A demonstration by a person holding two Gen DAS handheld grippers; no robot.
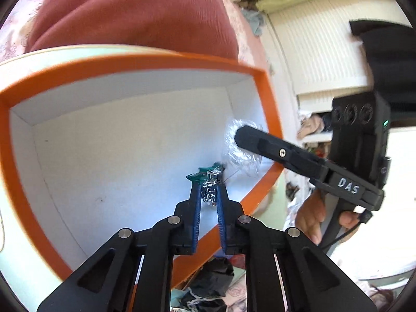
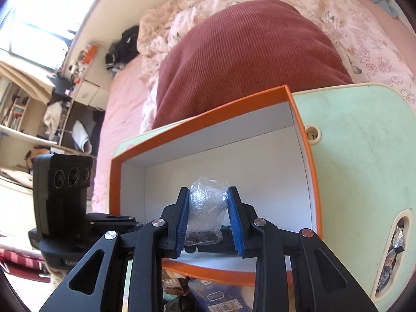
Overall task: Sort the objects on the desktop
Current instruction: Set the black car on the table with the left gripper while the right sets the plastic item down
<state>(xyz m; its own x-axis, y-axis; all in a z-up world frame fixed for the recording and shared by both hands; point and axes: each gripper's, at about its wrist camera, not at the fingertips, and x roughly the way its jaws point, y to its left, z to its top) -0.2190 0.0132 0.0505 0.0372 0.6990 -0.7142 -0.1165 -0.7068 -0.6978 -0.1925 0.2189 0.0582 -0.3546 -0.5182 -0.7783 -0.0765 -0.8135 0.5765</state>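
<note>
Both grippers over the orange box [image 1: 270, 109], each holding something.

The left gripper [image 1: 210, 182] is nearly closed on a small green circuit board [image 1: 208, 179] above the box's white floor. The right gripper [image 2: 208, 202], partly open, clamps a clear crumpled bag [image 2: 206, 208] between its blue pads [image 2: 182, 221] inside the box.

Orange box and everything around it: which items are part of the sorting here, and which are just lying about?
Part of the job:
orange box
green circuit board, held by the left gripper
clear plastic bag, held by the right gripper

Lying about:
red corduroy cushion
floral bedding
mint table
clutter below the box
</note>
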